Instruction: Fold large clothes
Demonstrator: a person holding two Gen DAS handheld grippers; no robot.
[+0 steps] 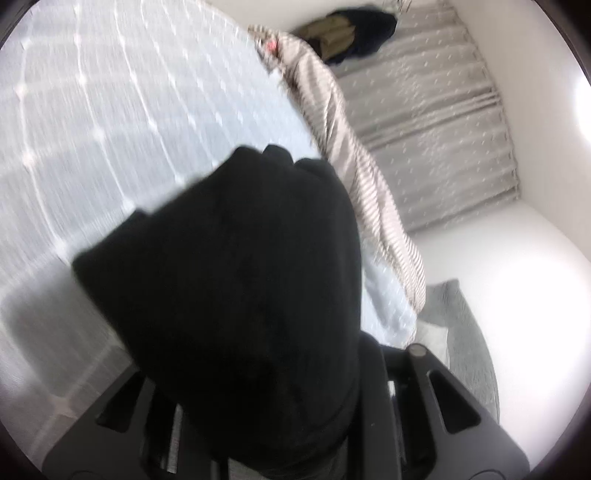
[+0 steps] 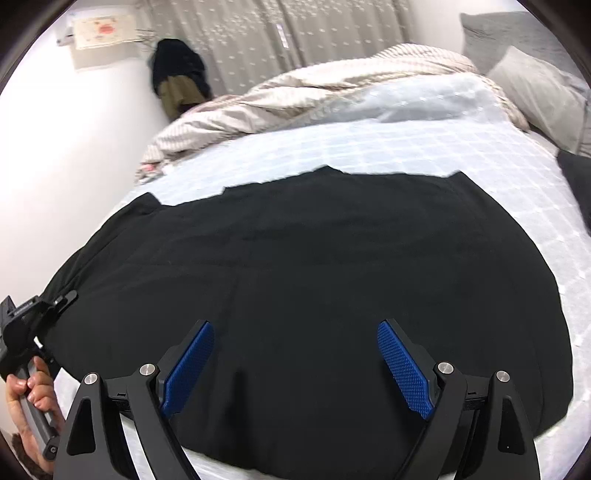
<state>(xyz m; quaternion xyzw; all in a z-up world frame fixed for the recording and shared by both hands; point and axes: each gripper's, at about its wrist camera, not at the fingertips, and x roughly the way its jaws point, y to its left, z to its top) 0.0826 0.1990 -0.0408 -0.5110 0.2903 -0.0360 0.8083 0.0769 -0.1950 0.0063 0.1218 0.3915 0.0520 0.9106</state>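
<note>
A large black garment (image 2: 303,258) lies spread flat on the pale checked bed sheet (image 2: 369,147). My right gripper (image 2: 295,350) is open, its blue pads (image 2: 402,369) wide apart just above the garment's near part. My left gripper (image 2: 55,302) shows at the left edge of the right wrist view, held in a hand, at the garment's left end. In the left wrist view, a bunched fold of the black garment (image 1: 229,295) fills the middle and covers the fingers; the jaws are shut on it, lifted above the bed sheet (image 1: 110,110).
A striped duvet (image 2: 295,92) is bunched along the far side of the bed. Grey pillows (image 2: 535,85) lie at the right. Patterned curtains (image 2: 295,29) hang behind. Dark clothes (image 2: 177,77) hang at the wall corner.
</note>
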